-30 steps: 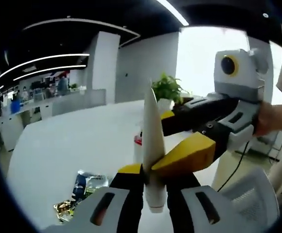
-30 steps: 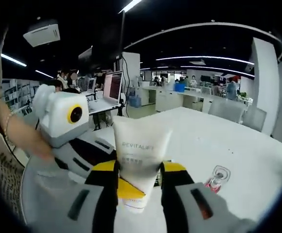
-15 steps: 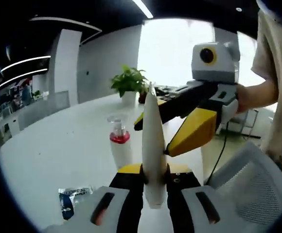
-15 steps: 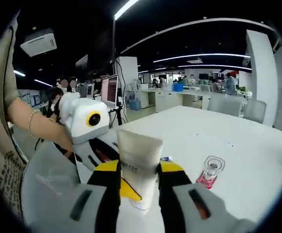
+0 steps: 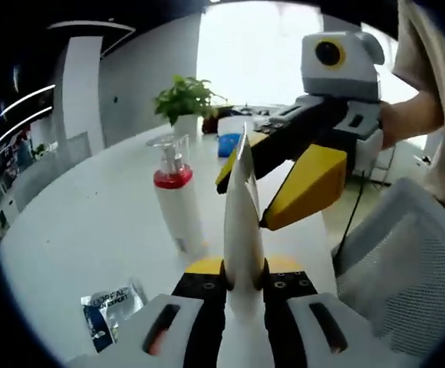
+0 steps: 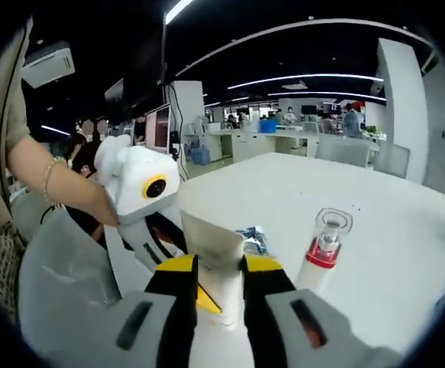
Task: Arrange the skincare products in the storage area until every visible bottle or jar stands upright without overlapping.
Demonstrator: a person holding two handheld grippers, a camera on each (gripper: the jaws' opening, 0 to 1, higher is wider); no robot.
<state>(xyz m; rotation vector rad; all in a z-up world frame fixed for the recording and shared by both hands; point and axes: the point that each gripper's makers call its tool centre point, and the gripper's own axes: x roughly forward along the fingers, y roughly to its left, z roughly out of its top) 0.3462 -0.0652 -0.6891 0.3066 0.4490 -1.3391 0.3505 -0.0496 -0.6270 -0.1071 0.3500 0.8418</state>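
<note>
both claws grip 1 white cream tube [image 5: 242, 222] between them. the left claw [image 5: 243, 285] is clamped on its lower end, and the right claw [image 5: 262, 185] pinches it higher up from the side; in the right gripper view the right claw [image 6: 219, 274] is closed on the same tube [image 6: 211, 253].

over the last second both hands have swung down toward the white tabletop [image 5: 84, 222]. the red-collared pump bottle [image 5: 175, 201], which was small and far off, now stands upright just beside the tube, and the blue-and-silver sachet [image 5: 109, 307] lies flat near the left claw. that suggests the tube is being carried to a spot next to the bottle, though it is not yet set down.

the sachet reads "l'oreal" in part. the tube's face showed "revitalift" a second ago; now it is turned edge-on and nothing on it can be read. the bottle [image 6: 321, 257] shows no legible label.
</note>
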